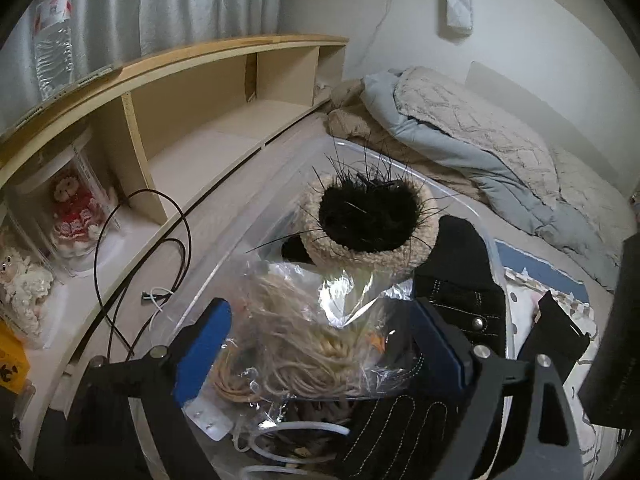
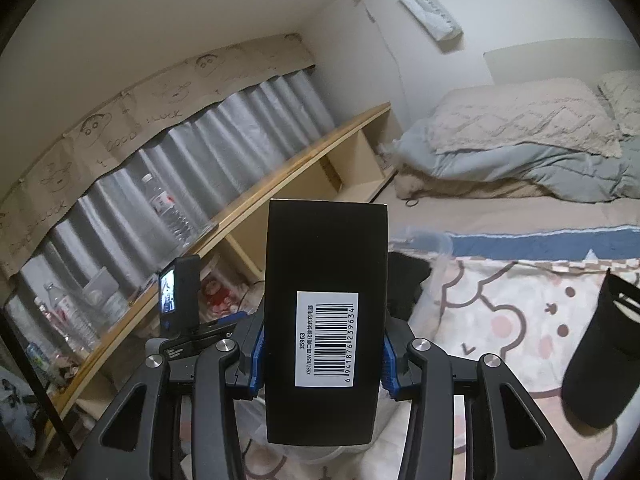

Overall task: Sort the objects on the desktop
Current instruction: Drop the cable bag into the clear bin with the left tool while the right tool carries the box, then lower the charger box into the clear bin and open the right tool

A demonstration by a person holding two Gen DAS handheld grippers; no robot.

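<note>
My left gripper [image 1: 320, 344] hangs open over a clear plastic bin [image 1: 460, 196] on the bed. Between its blue pads [image 1: 202, 344] lies a clear bag of blond braided hair [image 1: 304, 344], inside the bin; the jaws stand wide apart and I cannot tell whether the pads touch it. The bin also holds a beige fuzzy hat with black fur [image 1: 368, 220], black stitched clothing [image 1: 460, 288] and a black glove [image 1: 400, 432]. My right gripper [image 2: 323, 356] is shut on a black box with a white barcode label [image 2: 326, 312], held upright above the bed. The bin's corner [image 2: 440, 244] shows behind it.
A wooden shelf unit [image 1: 208, 92] runs along the left with a doll in red [image 1: 72, 208], a black cable [image 1: 140, 264] and water bottles [image 2: 172, 208]. A folded quilt [image 1: 480, 128] lies at the far end. A black cup-like object [image 2: 600, 352] lies on the patterned sheet [image 2: 500, 312].
</note>
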